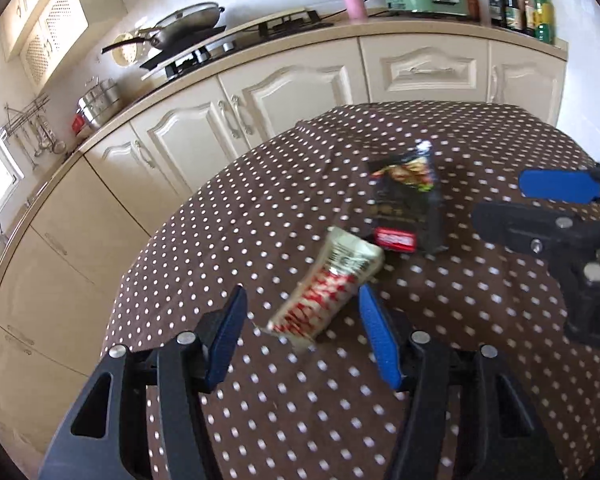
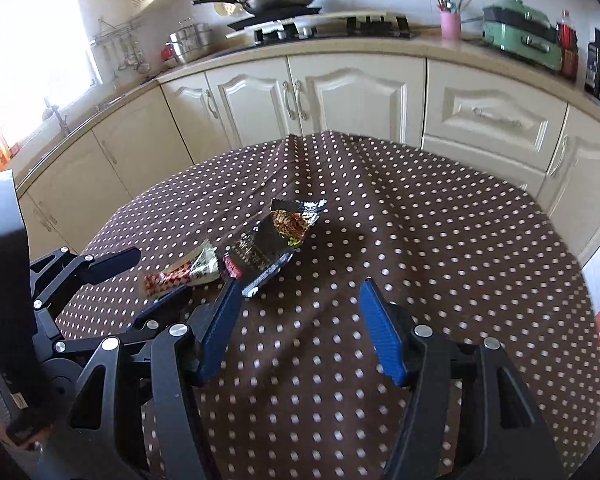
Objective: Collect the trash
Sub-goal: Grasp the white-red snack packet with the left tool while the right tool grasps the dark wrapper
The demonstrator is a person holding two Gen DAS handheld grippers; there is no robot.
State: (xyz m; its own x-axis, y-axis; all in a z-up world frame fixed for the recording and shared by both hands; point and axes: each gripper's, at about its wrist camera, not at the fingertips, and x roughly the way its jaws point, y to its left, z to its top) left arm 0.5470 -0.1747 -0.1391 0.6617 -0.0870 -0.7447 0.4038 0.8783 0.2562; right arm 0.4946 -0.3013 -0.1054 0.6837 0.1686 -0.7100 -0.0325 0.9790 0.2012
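Both wrist views angled down, close – share tablecloth (image 1: 460, 300), wrappers (image 2: 260, 252).

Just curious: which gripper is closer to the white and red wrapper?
Left. The left gripper frames the white and red wrapper; the right gripper sits farther right.

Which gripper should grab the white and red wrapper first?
Left. The left gripper is open and the white and red wrapper already lies in line between its fingers. The right gripper faces bare tablecloth, nearer the black wrapper.
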